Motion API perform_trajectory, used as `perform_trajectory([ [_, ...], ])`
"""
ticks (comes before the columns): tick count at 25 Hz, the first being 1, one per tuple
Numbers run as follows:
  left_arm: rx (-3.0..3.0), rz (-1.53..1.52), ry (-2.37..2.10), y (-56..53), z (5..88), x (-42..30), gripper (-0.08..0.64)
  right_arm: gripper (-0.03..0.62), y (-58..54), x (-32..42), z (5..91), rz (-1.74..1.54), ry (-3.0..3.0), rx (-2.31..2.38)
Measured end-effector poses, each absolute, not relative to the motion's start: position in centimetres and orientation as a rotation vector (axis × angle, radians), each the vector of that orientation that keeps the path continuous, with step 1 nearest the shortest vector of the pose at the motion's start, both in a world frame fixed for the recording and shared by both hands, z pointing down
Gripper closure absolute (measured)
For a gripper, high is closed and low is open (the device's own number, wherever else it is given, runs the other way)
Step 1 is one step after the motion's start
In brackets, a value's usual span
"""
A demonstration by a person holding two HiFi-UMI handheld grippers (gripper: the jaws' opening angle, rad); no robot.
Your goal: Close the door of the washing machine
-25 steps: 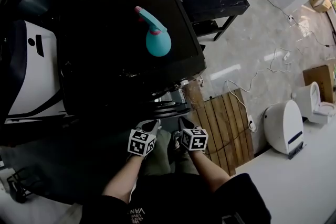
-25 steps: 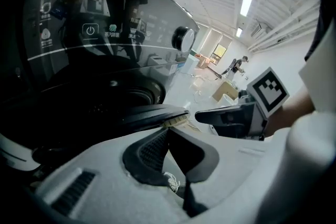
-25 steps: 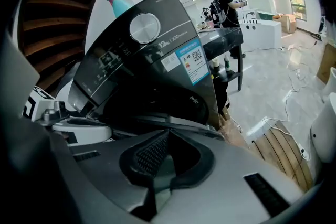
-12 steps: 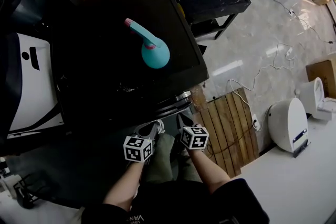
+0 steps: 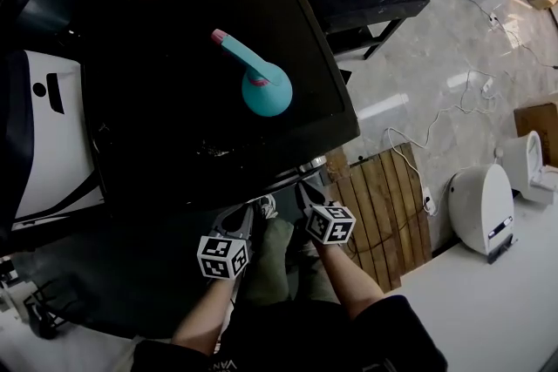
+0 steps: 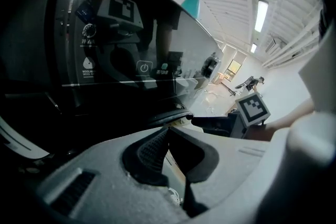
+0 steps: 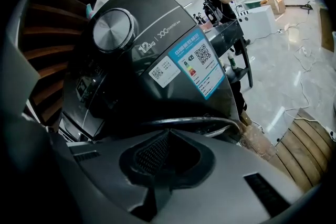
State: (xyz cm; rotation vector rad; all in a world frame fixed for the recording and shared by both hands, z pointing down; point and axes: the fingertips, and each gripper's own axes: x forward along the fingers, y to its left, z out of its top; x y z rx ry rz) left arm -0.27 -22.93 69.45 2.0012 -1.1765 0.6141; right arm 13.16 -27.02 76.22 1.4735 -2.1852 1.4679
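1. Pale marble floor and wooden slats off to the right; dark washing machine across the middle, teal spray bottle upright on its top.
2. Left gripper: jaws pressed together, nothing between them, tips angled down near the machine's lower front.
3. Right gripper: likewise closed and empty, tips just short of the chrome rim of the door, with the dial and blue label above that rim.
4. Door: on the machine's front face, visible from the head view only as a chrome edge poking out beneath the top's overhang. Probably ajar; by how much, impossible to say.
5. For the step in hand, judged to be the approach before the push:
   - Keep both jaws closed and use the tips as blunt pushers.
   - Land on the rim, not on the glass centre.
   - Choose the side away from the hinge, once identified.
   - Press squarely toward the machine, steadily, until the latch catches.
   - No jolting, to spare the spray bottle a tumble.
6. Against a second ago:
   - Left marker cube lower and further left in the head view.
   - Right marker cube slightly higher and further right, hence a wider gap between the two.
   - Jaws equally tight then and now.
   - Bottle on the same spot of the top.
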Motion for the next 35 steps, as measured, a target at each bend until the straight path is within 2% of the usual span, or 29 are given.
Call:
perform_trajectory([
  [15, 2.014, 0.588, -1.192, -23.6, 69.5, 0.0, 0.548, 0.594, -27.7, 12.9, 75.6, 1.605, -2.181, 1.569],
  [35, 2.059, 0.577, -1.191, -24.4, 69.3, 0.3, 0.549, 0.592, -28.4, 12.8, 75.7, 1.546, -2.228, 1.521],
])
